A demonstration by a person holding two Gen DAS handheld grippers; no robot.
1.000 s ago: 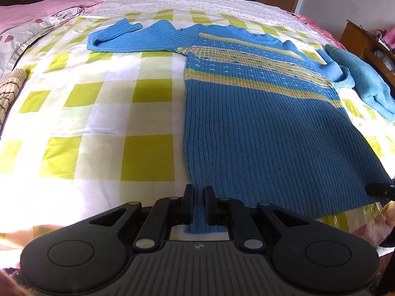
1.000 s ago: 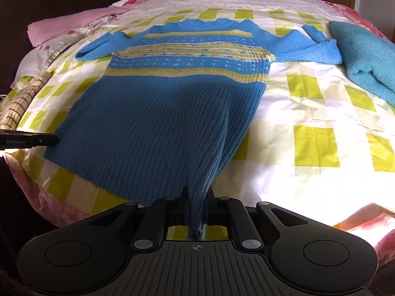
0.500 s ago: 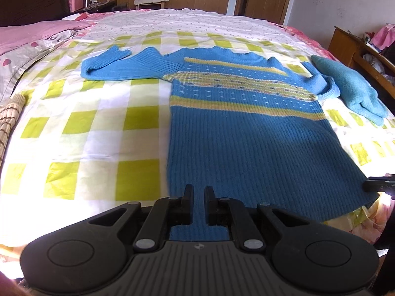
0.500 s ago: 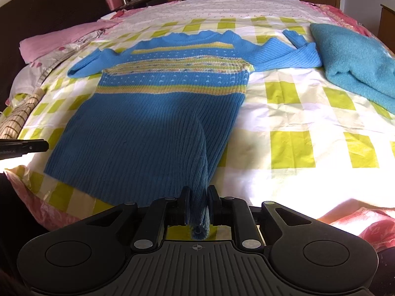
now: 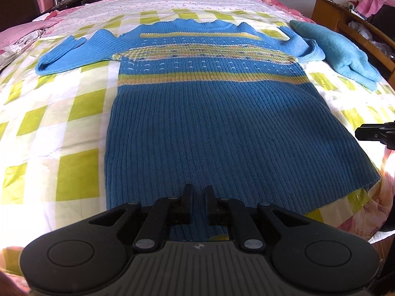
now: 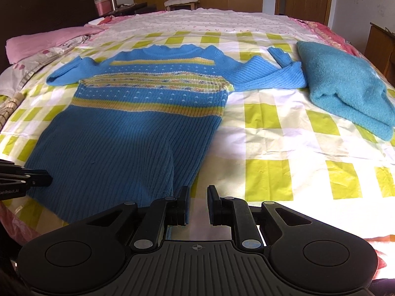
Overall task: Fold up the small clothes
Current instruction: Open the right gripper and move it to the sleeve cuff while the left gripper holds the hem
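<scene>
A blue knit sweater (image 5: 209, 123) with yellow stripes lies flat on the checked bedsheet (image 5: 74, 106), neck far, hem near, sleeves spread to both sides. It also shows in the right wrist view (image 6: 128, 135). My left gripper (image 5: 198, 194) is over the hem's middle, its jaws a small gap apart with sweater fabric showing between them. My right gripper (image 6: 198, 197) is open and empty beside the hem's right corner, which lies just left of its left finger. The right gripper's tip (image 5: 372, 133) shows in the left view, the left gripper's tip (image 6: 24, 180) in the right view.
A folded teal garment (image 6: 345, 91) lies at the right by the sweater's right sleeve. Pink bedding (image 6: 44, 42) is at the far left. A wooden cabinet (image 5: 345, 19) stands beyond the bed's right side. The bed's near edge runs just below both grippers.
My right gripper has opened and let go of the hem corner, which dropped flat. My left gripper moved right along the hem and its jaws parted slightly. The sweater now lies smooth.
</scene>
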